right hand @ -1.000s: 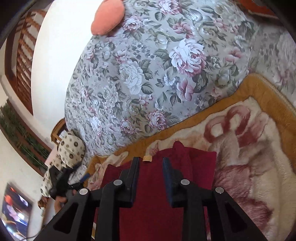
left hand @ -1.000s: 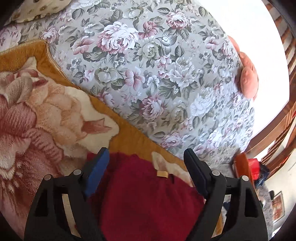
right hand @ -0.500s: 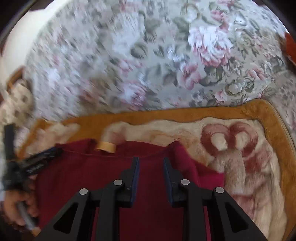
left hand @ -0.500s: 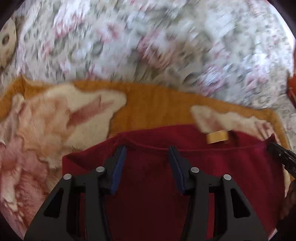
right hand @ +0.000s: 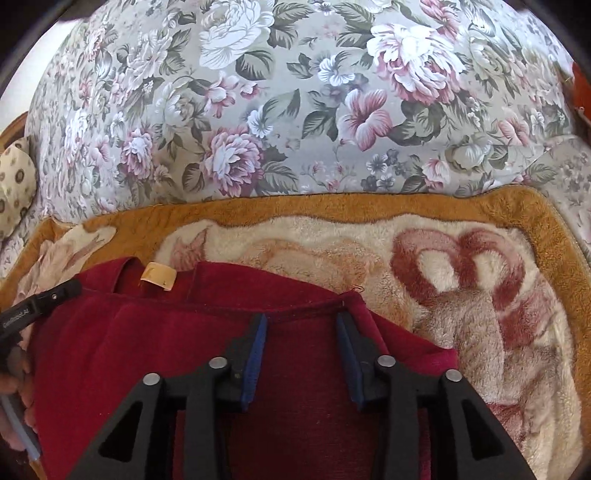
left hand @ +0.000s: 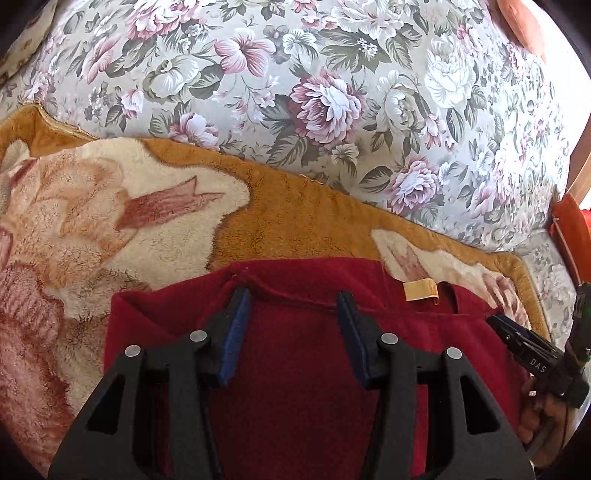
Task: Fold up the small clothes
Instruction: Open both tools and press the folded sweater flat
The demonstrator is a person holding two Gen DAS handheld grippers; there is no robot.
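Observation:
A dark red garment [left hand: 295, 354] [right hand: 147, 332] lies flat on a fleece blanket [left hand: 147, 206] [right hand: 443, 295], its top hem facing away, with a tan label [left hand: 421, 290] [right hand: 159, 275] at the neck. My left gripper [left hand: 291, 295] rests on the hem left of the label, jaws apart, flat cloth between them and nothing pinched. My right gripper [right hand: 301, 317] sits on the hem near the garment's right corner. Its jaws are opening and the pads do not press the cloth. One of the right gripper's fingers [left hand: 517, 339] shows at the left wrist view's right edge.
The blanket has an orange border and lies on a floral bedspread [left hand: 332, 92] [right hand: 295, 110]. An orange cushion [left hand: 524, 22] sits far back, and a spotted pillow [right hand: 14, 184] lies at the left. A hand [right hand: 14, 369] holds the left gripper.
Both grippers have come down onto the garment's top hem and rolled level. The left jaws have narrowed from wide open. The right jaws have spread apart from nearly shut.

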